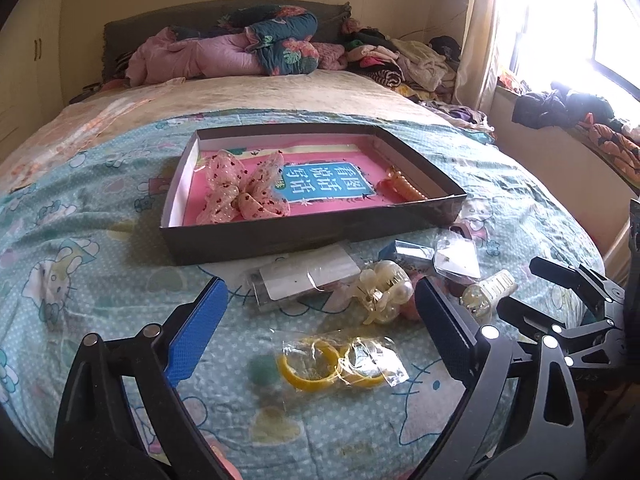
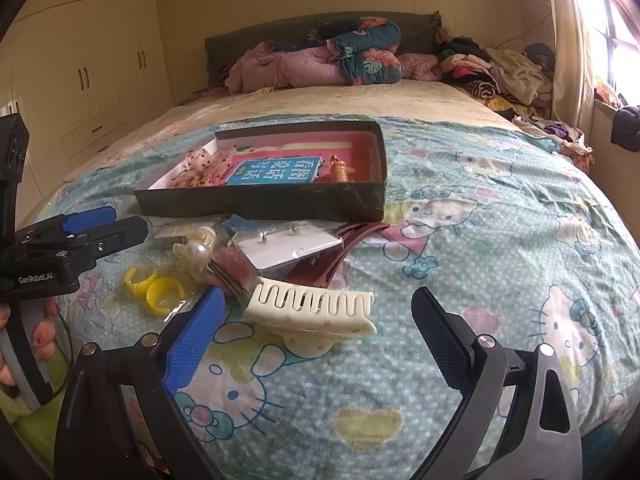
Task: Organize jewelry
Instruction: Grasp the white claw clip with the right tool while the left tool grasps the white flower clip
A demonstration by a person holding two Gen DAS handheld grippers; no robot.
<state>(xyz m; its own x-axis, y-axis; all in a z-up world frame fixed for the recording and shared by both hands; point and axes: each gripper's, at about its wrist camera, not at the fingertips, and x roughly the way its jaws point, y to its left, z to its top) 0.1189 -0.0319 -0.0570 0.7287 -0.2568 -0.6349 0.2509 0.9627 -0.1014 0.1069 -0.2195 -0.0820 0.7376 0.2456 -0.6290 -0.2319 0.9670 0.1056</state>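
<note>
Both grippers, left point(image 1: 320, 320) and right point(image 2: 316, 336), hang with fingers spread wide and empty. Loose jewelry lies on the bed just in front of the box point(image 1: 312, 236). I judge the next pick is the bag point(image 1: 344, 364) of yellow rings for the left and the comb clip point(image 2: 316, 312) for the right. I would pinch the crinkly film at its edge, since it may slip, and take the rigid, toothed, cream clip across its spine. The box is dark, shallow cardboard; a soft bow point(image 1: 240, 188) lies inside.
</note>
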